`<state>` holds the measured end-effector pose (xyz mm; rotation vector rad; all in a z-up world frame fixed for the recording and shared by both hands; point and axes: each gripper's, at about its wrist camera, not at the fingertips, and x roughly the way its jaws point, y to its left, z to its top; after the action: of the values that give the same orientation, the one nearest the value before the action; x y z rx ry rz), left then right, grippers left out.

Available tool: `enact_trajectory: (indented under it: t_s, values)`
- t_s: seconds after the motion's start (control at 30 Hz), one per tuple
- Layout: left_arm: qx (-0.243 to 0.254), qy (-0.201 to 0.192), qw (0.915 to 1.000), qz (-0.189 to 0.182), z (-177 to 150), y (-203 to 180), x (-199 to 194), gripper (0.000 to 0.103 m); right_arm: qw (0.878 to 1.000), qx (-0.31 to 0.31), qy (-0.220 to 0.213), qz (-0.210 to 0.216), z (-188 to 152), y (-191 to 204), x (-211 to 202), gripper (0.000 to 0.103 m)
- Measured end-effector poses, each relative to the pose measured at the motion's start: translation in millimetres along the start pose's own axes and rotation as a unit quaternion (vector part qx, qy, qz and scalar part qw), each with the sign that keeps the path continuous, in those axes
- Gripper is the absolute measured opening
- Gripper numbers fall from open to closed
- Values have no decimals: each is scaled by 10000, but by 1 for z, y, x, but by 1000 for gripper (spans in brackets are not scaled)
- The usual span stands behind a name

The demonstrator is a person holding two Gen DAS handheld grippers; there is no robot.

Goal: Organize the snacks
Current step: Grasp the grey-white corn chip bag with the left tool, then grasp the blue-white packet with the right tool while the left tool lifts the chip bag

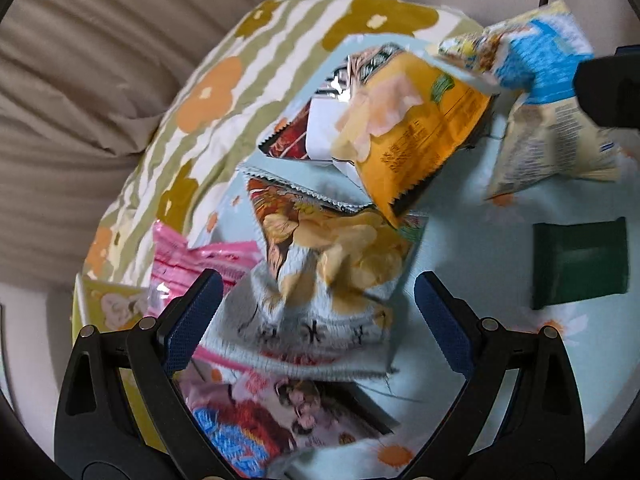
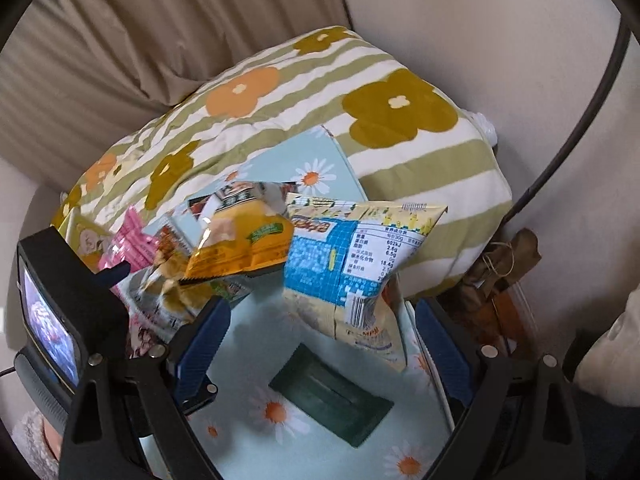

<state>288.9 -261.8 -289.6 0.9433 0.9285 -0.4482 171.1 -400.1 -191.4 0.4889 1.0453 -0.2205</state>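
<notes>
Snack packets lie heaped on a pale blue daisy-print cloth (image 2: 248,364). In the left wrist view my left gripper (image 1: 316,308) stands open above a white chip bag (image 1: 332,280), its blue pads either side and clear of it. An orange chip bag (image 1: 416,128) lies beyond, a pink packet (image 1: 188,260) at the left, a dark green packet (image 1: 580,264) at the right. In the right wrist view my right gripper (image 2: 320,336) is open over the dark green packet (image 2: 332,396), just in front of a yellow-and-blue bag (image 2: 352,264). The orange bag (image 2: 240,248) sits further left.
A green-striped flower-print cushion (image 2: 304,112) rises behind the snacks, with beige fabric (image 2: 140,28) beyond it. The left gripper's body with its small screen (image 2: 52,320) shows at the left of the right wrist view. Brown items (image 2: 504,268) stand at the right by the wall.
</notes>
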Motion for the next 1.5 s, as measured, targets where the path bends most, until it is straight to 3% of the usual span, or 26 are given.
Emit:
enact_trajectory:
  t_s: [0.23,0.33,0.57,0.77,1.2,1.5]
  values:
    - [19,118,9987,-502,5,4,19,95,9995,242,-92,-187,6,-3,17,92]
    - [-50,263,9967,-762,4,5,26,76,9989,390,-79,-229,8,-7,24,92]
    - [-344,441,9919,-1138,-2,15,34,65,9983,475,-100,-335,10,-12,34,89]
    - [-723,525,9850,-1475,-3,25,36,62,9985,341,-145,-413,12,-7,38,85]
    - [-1082,547,9791,-1630,-9,27,32,60,9991,96,-150,-398,7,0,47,56]
    - [-1521,474,9731,-1664,-19,35,10,59,9993,26,-308,-213,1,5,29,51]
